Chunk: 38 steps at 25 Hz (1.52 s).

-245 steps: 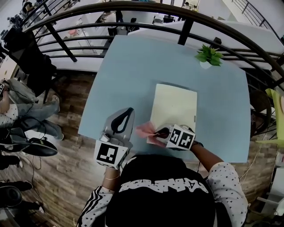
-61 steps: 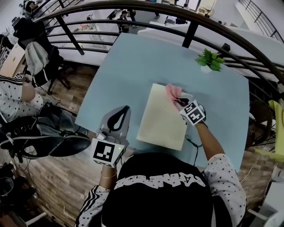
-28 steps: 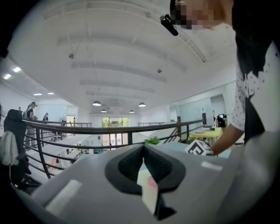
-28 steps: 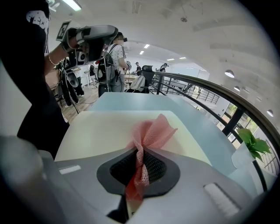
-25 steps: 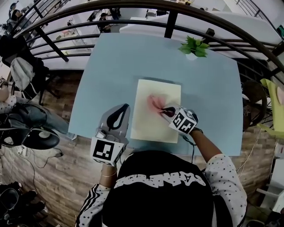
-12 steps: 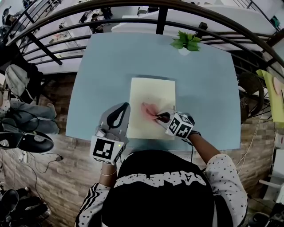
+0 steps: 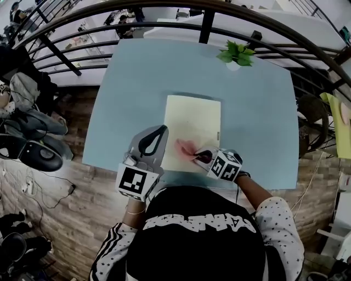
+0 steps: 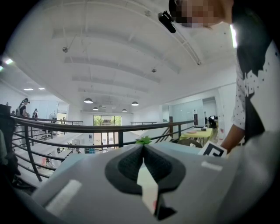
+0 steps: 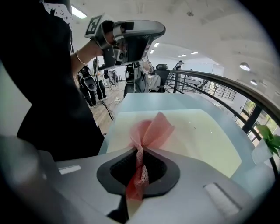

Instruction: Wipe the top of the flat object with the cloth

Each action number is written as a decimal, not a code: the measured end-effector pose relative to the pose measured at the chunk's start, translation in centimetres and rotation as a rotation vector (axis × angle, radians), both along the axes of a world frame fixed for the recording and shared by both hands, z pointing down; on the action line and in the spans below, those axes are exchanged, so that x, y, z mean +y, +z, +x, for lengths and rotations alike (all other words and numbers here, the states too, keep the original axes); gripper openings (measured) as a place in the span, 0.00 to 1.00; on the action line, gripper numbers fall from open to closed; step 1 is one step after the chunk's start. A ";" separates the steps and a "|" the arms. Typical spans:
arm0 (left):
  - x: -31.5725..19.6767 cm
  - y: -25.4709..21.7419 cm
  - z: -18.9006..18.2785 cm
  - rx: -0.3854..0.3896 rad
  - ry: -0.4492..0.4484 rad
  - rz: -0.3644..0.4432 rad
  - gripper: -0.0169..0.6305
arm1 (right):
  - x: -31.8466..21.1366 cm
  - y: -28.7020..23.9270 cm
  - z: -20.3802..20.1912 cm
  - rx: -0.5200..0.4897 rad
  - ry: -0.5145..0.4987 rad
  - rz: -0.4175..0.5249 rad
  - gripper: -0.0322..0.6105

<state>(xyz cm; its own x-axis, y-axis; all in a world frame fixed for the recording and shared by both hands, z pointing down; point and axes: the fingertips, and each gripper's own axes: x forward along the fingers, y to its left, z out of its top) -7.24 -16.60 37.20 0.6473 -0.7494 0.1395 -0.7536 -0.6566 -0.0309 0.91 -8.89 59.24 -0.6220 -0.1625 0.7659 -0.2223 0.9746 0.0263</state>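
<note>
The right gripper (image 9: 139,153) is clamped on a pink cloth (image 9: 150,129). A twisted strip of the cloth runs down between its jaws, and the loose end fans out in front of them. That fanned end lies on a pale cream board (image 7: 195,116), in the lower part of the board, a little left of its middle in the head view. The board lies flat near the centre of a light blue bench (image 7: 131,88), with its long sides running toward the top of the frame.

The left gripper (image 8: 143,147) has its jaws closed tip to tip with nothing between them. It is held up in the air at the lower left of the board, and in the head view it overlaps the board's lower left corner.

A small green plant (image 7: 236,54) stands at the upper right of the bench, well apart from the board. A dark railing (image 7: 164,12) curves behind the bench.
</note>
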 end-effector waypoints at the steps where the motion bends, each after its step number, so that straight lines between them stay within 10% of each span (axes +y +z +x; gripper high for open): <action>1: 0.1 -0.1 -0.1 0.001 -0.001 -0.002 0.03 | 0.4 -0.1 -0.1 -0.002 -0.007 -0.007 0.08; 22: 0.1 -0.4 -0.8 -0.010 -0.033 0.012 0.03 | 3.7 -0.9 -1.3 -0.074 -0.131 -0.137 0.08; 38: 0.8 -0.7 -2.8 -0.032 -0.123 0.008 0.03 | -16.7 -4.8 10.3 -0.154 0.458 0.200 0.08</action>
<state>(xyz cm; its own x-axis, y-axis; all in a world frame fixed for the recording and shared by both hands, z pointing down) -10.05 -15.78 36.50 0.5459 -0.8239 0.1523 -0.8269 -0.5591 -0.0608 11.24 -25.63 54.48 -0.5560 -0.5782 0.5971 -0.6408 0.7557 0.1350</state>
